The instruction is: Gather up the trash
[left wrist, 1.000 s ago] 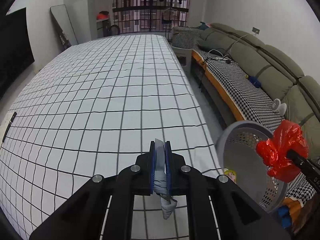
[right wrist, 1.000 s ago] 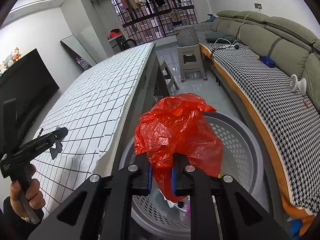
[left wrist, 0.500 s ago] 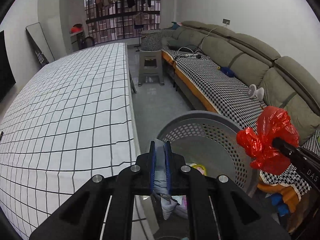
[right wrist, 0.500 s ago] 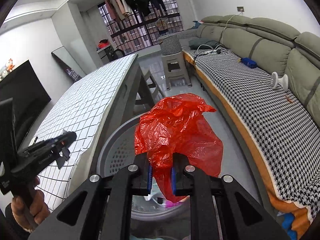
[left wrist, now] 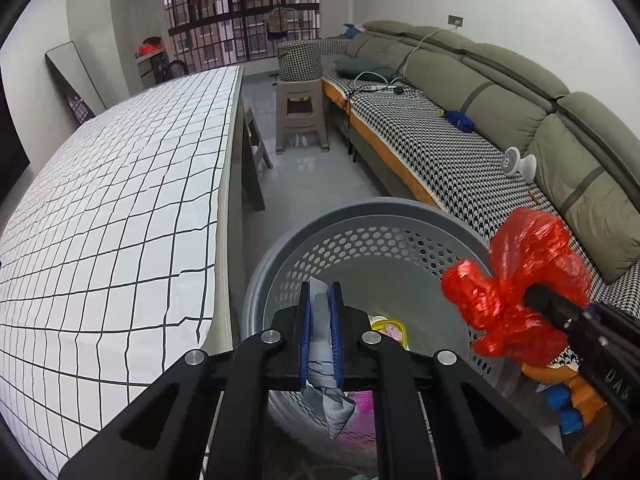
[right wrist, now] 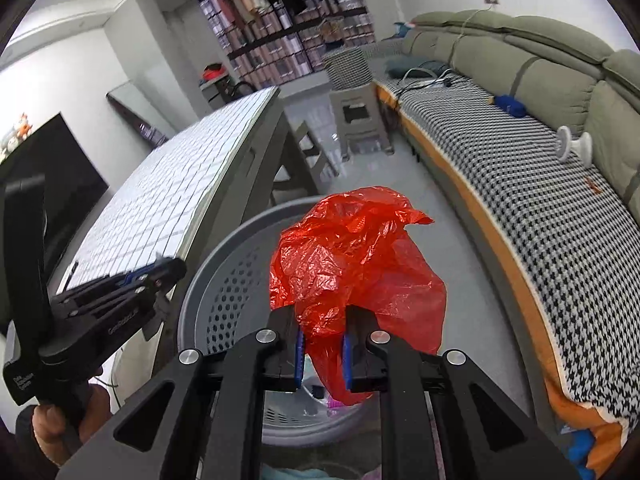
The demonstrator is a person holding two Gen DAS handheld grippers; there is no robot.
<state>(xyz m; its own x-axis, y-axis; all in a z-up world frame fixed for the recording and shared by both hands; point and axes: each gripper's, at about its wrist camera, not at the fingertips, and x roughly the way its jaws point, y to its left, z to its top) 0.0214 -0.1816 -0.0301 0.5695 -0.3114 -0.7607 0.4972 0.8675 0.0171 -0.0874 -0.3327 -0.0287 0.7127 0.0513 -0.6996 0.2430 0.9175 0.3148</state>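
My left gripper (left wrist: 321, 320) is shut on a grey crumpled wrapper (left wrist: 325, 364) and holds it over the grey perforated basket (left wrist: 360, 224). My right gripper (right wrist: 323, 350) is shut on a red plastic bag (right wrist: 352, 264), which hangs above the same basket (right wrist: 224, 264). In the left wrist view the red bag (left wrist: 520, 284) sits at the basket's right rim. In the right wrist view the left gripper (right wrist: 160, 276) is at the basket's left rim. Yellow and pink trash (left wrist: 388, 328) lies inside the basket.
The table with the white checked cloth (left wrist: 120, 208) stands left of the basket. A sofa with a houndstooth cover (left wrist: 460, 160) runs along the right. A grey stool (left wrist: 300, 116) stands on the floor beyond. Blue and orange items (left wrist: 568, 400) lie by the basket.
Both grippers have swung from the table side to over the basket. The left gripper now holds the wrapper above the basket's opening. The right gripper's jaws look slightly wider on the bag.
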